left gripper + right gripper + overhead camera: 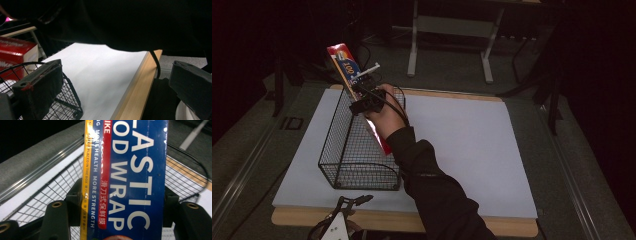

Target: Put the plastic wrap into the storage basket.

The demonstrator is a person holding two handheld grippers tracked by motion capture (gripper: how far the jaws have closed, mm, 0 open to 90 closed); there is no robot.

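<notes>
White table (472, 150) — dark room.

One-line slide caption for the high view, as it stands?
Right gripper holds a plastic wrap box tilted over a black wire basket on the white table.

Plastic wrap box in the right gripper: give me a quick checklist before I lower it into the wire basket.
1. Grip: the right gripper is shut on the long blue, red and yellow plastic wrap box, jaws on both sides in the right gripper view. Ok.
2. Box position: its lower end sits inside the black wire mesh basket, its upper end sticks up tilted above the rim. Ok.
3. Basket contents under the box: cannot tell.
4. Left gripper: open, holding nothing, low at the near table edge, apart from the box. Ok.
5. Basket seated flat on the white board: ok.
</notes>
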